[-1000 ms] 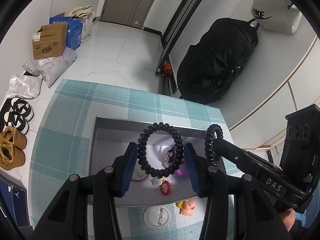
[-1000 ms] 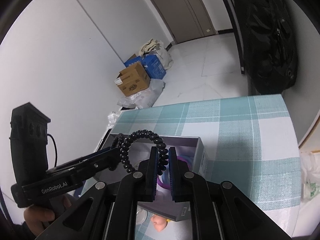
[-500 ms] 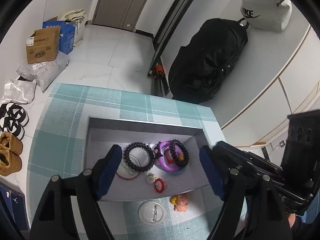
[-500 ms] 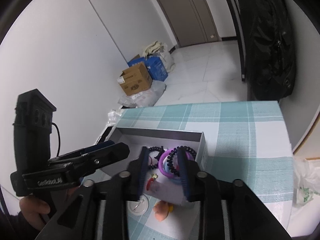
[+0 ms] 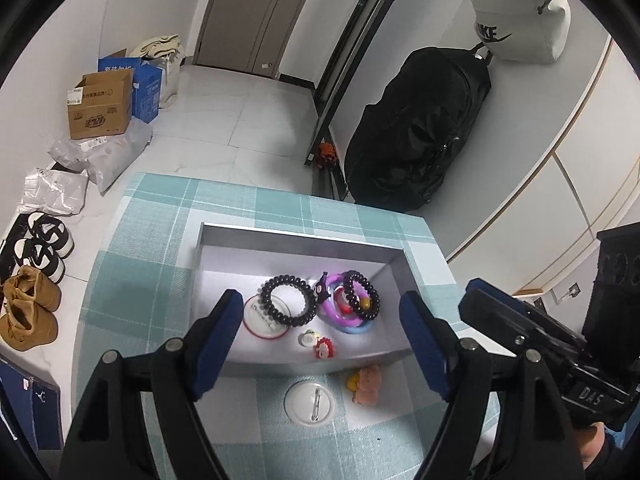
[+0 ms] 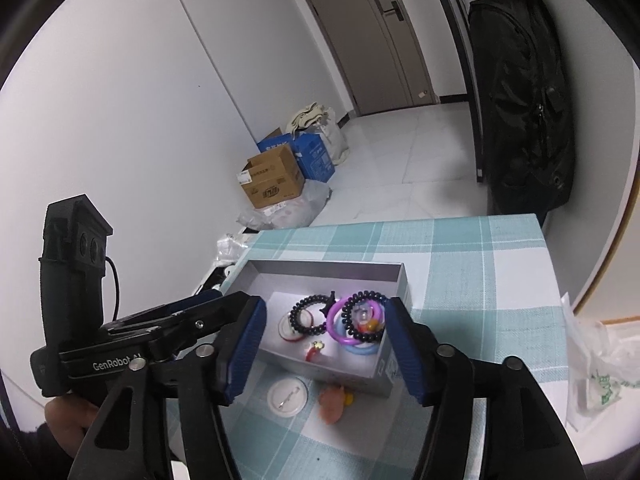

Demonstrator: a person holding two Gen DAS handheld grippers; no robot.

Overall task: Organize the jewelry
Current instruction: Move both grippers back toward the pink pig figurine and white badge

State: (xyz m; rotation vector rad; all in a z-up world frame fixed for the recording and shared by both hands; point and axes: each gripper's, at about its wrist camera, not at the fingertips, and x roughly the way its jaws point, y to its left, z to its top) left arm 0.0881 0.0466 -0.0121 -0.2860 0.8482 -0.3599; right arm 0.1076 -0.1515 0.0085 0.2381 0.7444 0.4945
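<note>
A table covered by a teal and white checked woven cloth (image 5: 152, 280) is seen in a hallway with pale floor tiles. On it stands the shallow grey cardboard box (image 5: 304, 236), where two black coiled bracelets (image 5: 286, 306) and smooth purple plastic rings (image 5: 340, 314) lie. The left gripper (image 5: 322, 338) stands wide apart and empty; the right gripper (image 6: 324, 344) is opening, nothing between. The flat round white pin badge (image 5: 310, 403) and the soft pink figurine (image 5: 366, 390) outside should be pinched next by their edges and lifted slowly.

Floor by my left: tan boots (image 5: 26, 308), black-and-white sneakers (image 5: 46, 240)
Far corner: cardboard box (image 5: 100, 104), blue box (image 5: 148, 84)
Wall ahead: black bag (image 5: 420, 128), hanging
Door (image 5: 260, 16): shut
</note>
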